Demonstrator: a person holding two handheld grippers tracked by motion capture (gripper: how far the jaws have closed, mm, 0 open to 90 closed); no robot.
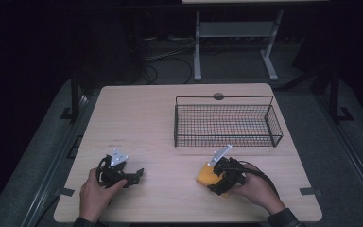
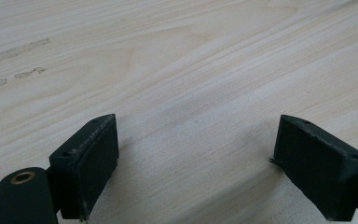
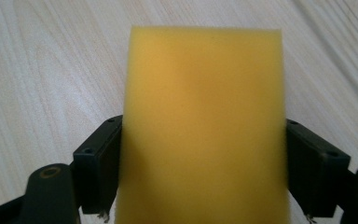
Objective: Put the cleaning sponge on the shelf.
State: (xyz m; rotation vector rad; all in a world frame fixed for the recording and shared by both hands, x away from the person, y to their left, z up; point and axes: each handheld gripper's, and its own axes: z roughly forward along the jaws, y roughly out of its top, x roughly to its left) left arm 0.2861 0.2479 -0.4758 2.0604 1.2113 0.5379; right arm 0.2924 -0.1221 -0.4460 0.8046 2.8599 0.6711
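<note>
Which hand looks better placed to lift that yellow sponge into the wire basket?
The right. The right gripper already has its fingers against both sides of the yellow sponge, near the wire basket. The left gripper rests open over bare table, farther away.

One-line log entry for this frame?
right gripper: fingers touching yellow sponge sides | left gripper: open, idle on table | wire basket: empty
</note>
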